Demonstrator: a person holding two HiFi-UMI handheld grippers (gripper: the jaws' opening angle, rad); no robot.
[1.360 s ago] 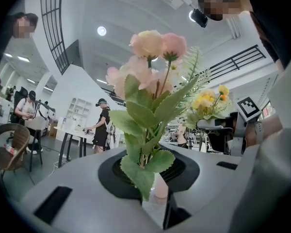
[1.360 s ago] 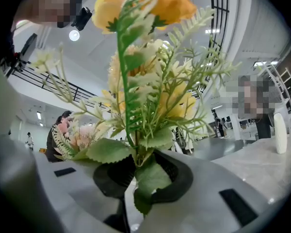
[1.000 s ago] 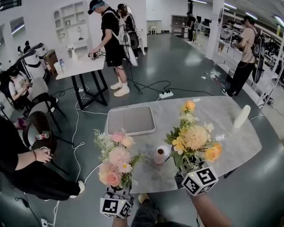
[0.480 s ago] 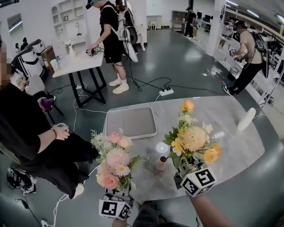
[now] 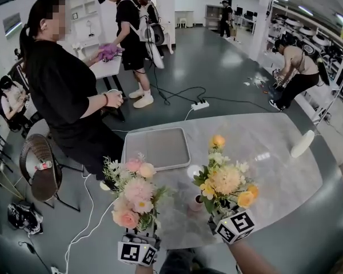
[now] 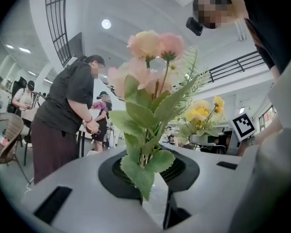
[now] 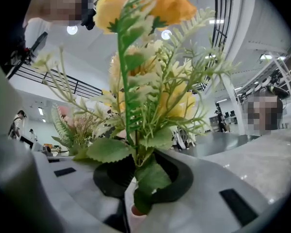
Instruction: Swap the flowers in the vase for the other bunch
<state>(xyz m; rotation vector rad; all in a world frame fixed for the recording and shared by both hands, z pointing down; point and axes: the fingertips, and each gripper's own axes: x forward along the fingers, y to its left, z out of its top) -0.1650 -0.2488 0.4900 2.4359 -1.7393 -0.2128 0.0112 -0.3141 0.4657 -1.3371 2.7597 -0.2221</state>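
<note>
The right claw (image 7: 132, 198) is clamped on the yellow bunch's (image 5: 226, 181) stems, with the vase (image 5: 195, 203) just to its left. The left claw (image 6: 155, 200) pinches the pink bunch (image 5: 134, 196). Both bunches look light and springy, so grip low on the stems.

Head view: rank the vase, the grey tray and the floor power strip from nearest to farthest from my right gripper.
From the right gripper, shut on the yellow bunch:
1. Vase: just left of it, near the table edge.
2. Grey tray: up-left, at the table's far side.
3. Power strip: on the floor beyond the table.
</note>
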